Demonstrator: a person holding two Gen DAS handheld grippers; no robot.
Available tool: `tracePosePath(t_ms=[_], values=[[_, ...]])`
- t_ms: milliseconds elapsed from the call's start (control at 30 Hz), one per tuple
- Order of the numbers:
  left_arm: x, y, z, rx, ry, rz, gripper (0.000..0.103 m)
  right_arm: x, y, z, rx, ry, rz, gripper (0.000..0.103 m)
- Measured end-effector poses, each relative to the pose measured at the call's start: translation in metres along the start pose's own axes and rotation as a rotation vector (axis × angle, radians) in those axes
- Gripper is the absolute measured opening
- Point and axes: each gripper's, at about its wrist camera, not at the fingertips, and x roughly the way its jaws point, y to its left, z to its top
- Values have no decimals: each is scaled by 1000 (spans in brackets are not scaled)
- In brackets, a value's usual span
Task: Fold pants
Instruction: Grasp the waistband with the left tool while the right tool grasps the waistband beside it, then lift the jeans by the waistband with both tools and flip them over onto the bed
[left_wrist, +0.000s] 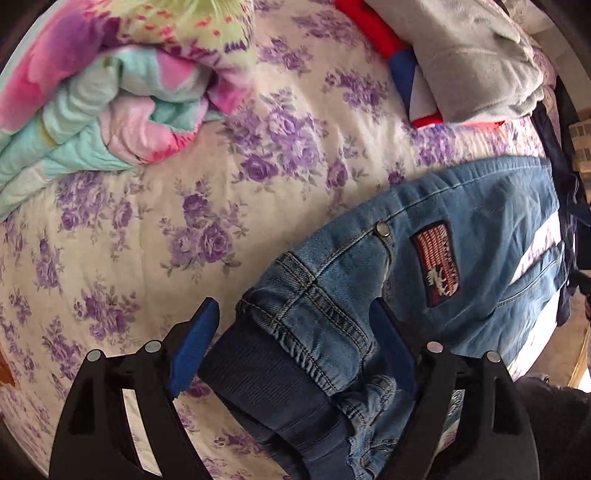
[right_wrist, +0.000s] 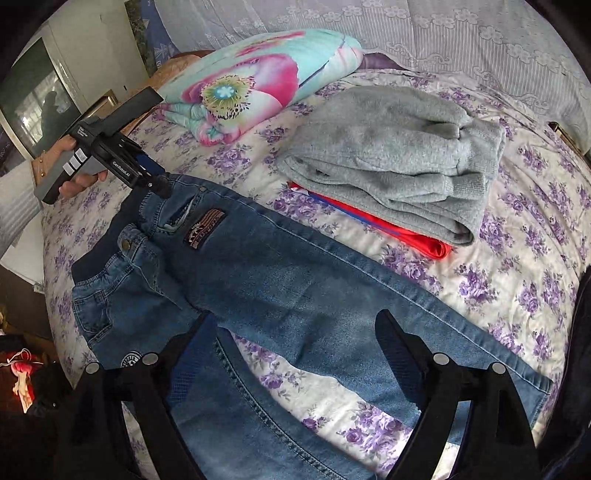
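- The pants (right_wrist: 258, 273) lie spread flat on the bed (right_wrist: 517, 266), the dark waistband (left_wrist: 273, 391) towards my left side and the two legs splayed out towards my right, a strip of floral bedspread showing between them.
- My left claw (left_wrist: 291, 332) sits at the waistband corner. Its fingers (left_wrist: 195, 343) stand wide apart, straddling the ribbed band and the gathered denim, and grip nothing as far as I can see.
- In the right wrist view the left claw (right_wrist: 159, 184) shows small at the far waistband edge; from there I cannot tell its opening.
- My right claw (right_wrist: 295, 339) hovers over the legs, spread wide, one finger (right_wrist: 192, 354) above the nearer leg and the other above the farther one. It holds nothing.
- I judge the step in hand to be taking hold for the first fold, laying one leg over the other.
- To do it well, I would close the left claw on the waistband through both layers, so the top does not slide off alone.
- The right claw should take the same leg lower down, on the outer seam, so both ends lift together.
- I would keep the cloth taut between the claws and carry it low, so the crotch does not bunch.
- The folded grey garment (right_wrist: 399, 155) and red piece (right_wrist: 417, 243) lie just beside the far leg; I should fold away from them, or keep the swing short.
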Motion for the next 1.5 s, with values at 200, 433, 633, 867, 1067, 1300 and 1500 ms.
tracePosePath(t_ms=[200,433,633,867,1067,1300,1500], values=[[13,-21,-15,63,-92,64,29,20,-5,4,-6,28,-1,88],[3,-33,-54,-11,-211,88,28,36,2,63,-119,-23,40,88],[3,-41,-82,-50,-243,92,28,102,18,104,-213,120,194,88],[-7,-48,-100,-33,-279,107,28,157,42,123,-380,295,227,87],[-5,-38,-92,-27,-260,137,30,153,39,120,-396,324,336,14],[-2,-41,-69,-25,-232,166,35,140,54,120,-415,181,74,14],[21,-41,-47,-72,-173,198,36,157,57,132,-323,193,-38,14]])
